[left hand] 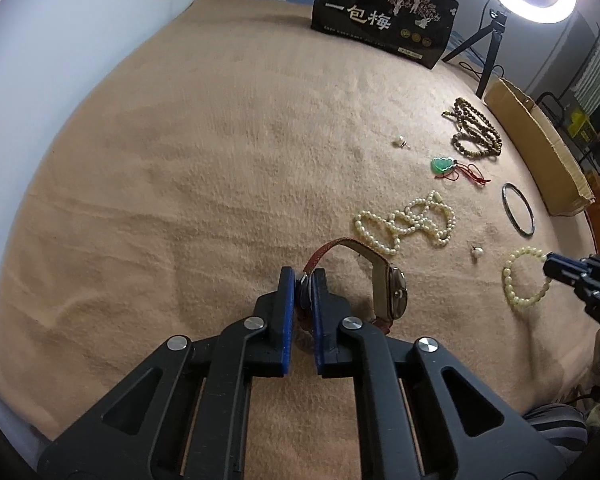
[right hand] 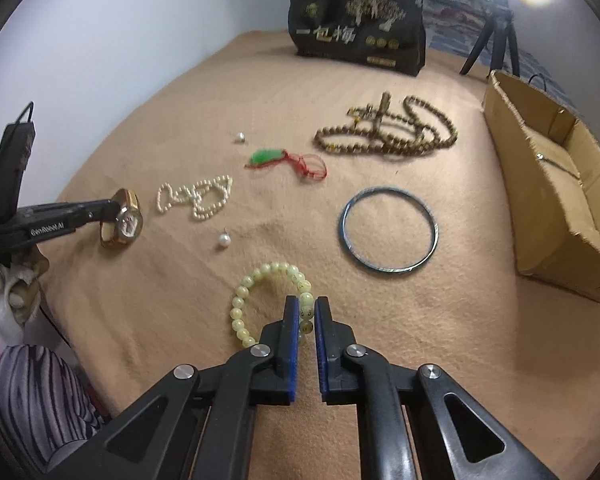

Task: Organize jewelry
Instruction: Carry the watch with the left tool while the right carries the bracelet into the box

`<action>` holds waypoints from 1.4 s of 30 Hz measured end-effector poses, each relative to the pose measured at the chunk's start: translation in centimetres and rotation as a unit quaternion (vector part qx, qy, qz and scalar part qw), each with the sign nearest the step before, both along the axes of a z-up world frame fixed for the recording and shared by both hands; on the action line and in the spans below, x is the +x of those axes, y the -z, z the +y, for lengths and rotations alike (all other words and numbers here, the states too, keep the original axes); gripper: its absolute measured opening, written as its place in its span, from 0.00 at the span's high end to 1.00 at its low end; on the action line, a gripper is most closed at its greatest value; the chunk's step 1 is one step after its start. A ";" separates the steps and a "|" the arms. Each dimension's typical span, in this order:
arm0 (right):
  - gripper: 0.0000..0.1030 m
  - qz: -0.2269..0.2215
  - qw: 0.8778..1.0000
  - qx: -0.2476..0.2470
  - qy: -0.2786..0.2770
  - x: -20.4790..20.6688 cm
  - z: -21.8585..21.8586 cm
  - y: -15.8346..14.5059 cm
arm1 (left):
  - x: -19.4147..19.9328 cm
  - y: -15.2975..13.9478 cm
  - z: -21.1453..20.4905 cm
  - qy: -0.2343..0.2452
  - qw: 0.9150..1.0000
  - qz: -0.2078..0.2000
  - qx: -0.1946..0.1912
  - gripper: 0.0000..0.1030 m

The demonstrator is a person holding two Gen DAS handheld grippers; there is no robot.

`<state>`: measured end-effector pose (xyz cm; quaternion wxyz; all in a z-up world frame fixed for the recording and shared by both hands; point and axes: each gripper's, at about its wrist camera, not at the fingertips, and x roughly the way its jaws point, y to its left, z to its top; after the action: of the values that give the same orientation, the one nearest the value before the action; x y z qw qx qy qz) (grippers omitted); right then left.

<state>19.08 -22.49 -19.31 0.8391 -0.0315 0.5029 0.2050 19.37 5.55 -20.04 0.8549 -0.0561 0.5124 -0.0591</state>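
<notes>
My left gripper is shut on the red-brown strap of a wristwatch, with its gold case beside the fingers; the watch also shows in the right wrist view. My right gripper is shut on a pale green bead bracelet, which lies on the tan blanket; the bracelet shows in the left wrist view too. Beyond lie a pearl necklace, a jade pendant on red cord, a dark bangle and brown prayer beads.
An open cardboard box stands at the right. A black gift bag stands at the back, with a ring light on a tripod beside it. Two loose pearl earrings lie on the blanket. A wall runs along the left.
</notes>
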 end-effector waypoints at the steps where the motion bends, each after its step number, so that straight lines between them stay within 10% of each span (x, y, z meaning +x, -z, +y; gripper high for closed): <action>1: 0.95 -0.004 1.000 0.000 0.000 -0.1 -0.1 -0.4 | -0.1 -0.2 0.0 -0.001 1.000 -0.003 0.000 0.94; 15: 0.95 -0.070 0.997 0.008 0.023 -2.0 -3.8 -5.7 | 0.1 -6.0 -3.5 0.034 0.998 -0.059 -0.013 0.94; 42: 0.95 -0.147 0.976 0.024 0.157 2.3 -20.6 -11.4 | 6.8 -11.7 -25.6 0.169 0.980 -0.091 -0.050 0.94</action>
<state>21.42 -43.09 -7.87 0.9262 0.0387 0.3673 0.0757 26.21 -20.09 -8.37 0.8715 -0.0054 0.4311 -0.2334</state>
